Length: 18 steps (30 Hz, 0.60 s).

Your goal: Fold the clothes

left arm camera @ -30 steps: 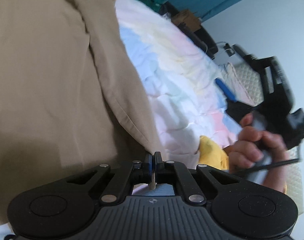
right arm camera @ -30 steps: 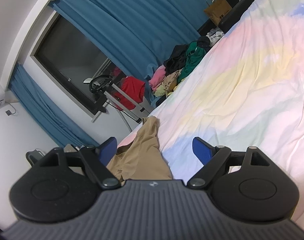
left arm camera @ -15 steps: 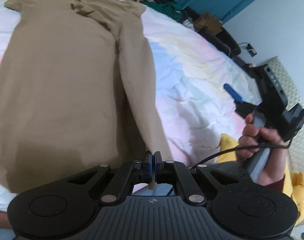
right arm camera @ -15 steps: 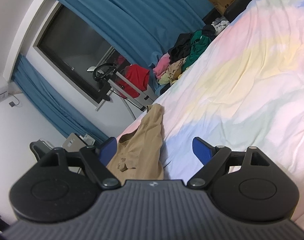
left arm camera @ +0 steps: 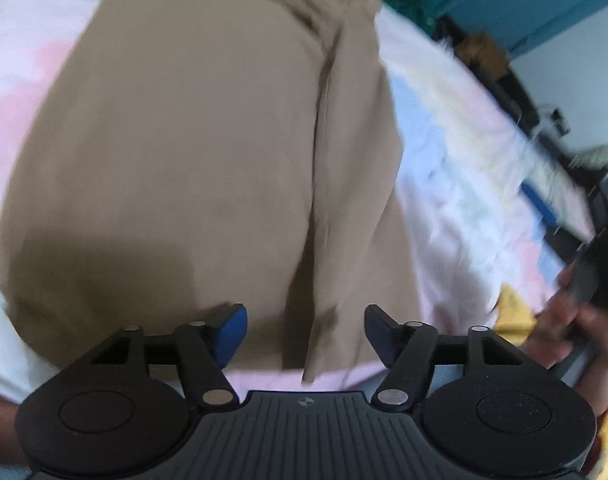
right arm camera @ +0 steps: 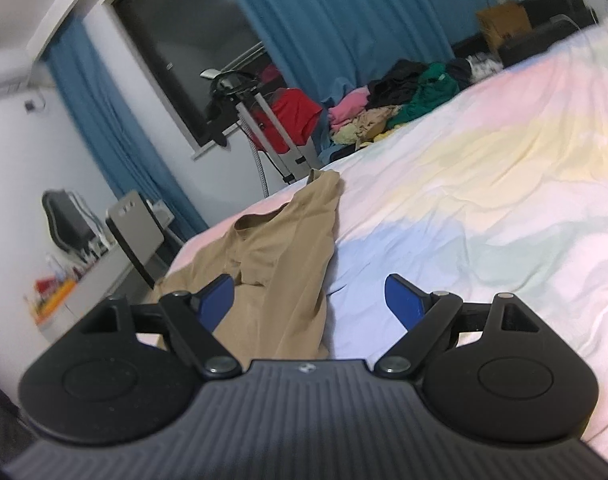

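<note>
A tan shirt (left arm camera: pixel 192 152) lies spread on the pastel bed cover (left arm camera: pixel 455 152), its right side folded inward along a lengthwise crease. My left gripper (left arm camera: pixel 305 330) hovers over the shirt's near hem; its jaws are opening, and the cloth lies below them, not pinched. In the right wrist view the same tan shirt (right arm camera: pixel 280 256) shows from its side, collar toward the far left. My right gripper (right arm camera: pixel 309 300) is open over the shirt's edge, holding nothing. In the left wrist view a hand (left arm camera: pixel 571 332) grips the right tool at the right edge.
A heap of mixed clothes (right arm camera: pixel 399 100) sits at the far end of the bed (right arm camera: pixel 483 184). Beyond it are blue curtains (right arm camera: pixel 343 20), a dark window, a stand with a red garment (right arm camera: pixel 292 116), and a desk with a chair (right arm camera: pixel 64 224) at left.
My left gripper was shut on the shirt's folded edge and has let go, its jaws now apart. The right gripper has rolled, so the bed looks more level.
</note>
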Tool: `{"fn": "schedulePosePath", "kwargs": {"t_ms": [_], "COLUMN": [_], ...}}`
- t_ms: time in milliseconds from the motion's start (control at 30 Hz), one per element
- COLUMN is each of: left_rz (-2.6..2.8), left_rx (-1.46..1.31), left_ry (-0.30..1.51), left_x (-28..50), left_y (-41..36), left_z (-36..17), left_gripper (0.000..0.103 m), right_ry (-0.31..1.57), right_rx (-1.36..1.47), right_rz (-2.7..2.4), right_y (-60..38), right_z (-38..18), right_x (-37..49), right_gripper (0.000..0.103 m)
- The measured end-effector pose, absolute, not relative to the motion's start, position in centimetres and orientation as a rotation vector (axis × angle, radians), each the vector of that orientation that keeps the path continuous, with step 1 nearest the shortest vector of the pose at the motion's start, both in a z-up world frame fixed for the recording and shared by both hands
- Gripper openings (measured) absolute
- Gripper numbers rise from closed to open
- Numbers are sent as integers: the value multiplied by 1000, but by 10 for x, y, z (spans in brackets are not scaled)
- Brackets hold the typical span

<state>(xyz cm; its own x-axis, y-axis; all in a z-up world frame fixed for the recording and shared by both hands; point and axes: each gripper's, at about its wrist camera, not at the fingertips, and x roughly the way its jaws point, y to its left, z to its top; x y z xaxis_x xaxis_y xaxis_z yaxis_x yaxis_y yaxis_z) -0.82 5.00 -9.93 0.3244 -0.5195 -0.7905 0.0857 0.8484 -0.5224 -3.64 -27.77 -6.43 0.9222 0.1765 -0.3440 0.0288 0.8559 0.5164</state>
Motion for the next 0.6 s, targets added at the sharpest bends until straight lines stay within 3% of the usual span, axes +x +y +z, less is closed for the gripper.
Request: {"fn": "schedulePosePath", "kwargs": {"t_ms": [100, 367, 600], "left_rz": [-408, -324, -184], "left_rx": [-497, -520, -443], "left_ry": [1076, 905, 809], "left_x": [22, 159, 261], "left_y": [61, 39, 9], "left_z": [-82, -72, -107], "left_gripper": [82, 82, 79], "right_ry": [376, 435, 494], "right_rx": [505, 446, 422], "right_rz": [14, 4, -5], "right_y": [-262, -245, -243], "right_z": [-68, -91, -110], "right_x": [-25, 13, 39], "right_gripper": [85, 84, 84]}}
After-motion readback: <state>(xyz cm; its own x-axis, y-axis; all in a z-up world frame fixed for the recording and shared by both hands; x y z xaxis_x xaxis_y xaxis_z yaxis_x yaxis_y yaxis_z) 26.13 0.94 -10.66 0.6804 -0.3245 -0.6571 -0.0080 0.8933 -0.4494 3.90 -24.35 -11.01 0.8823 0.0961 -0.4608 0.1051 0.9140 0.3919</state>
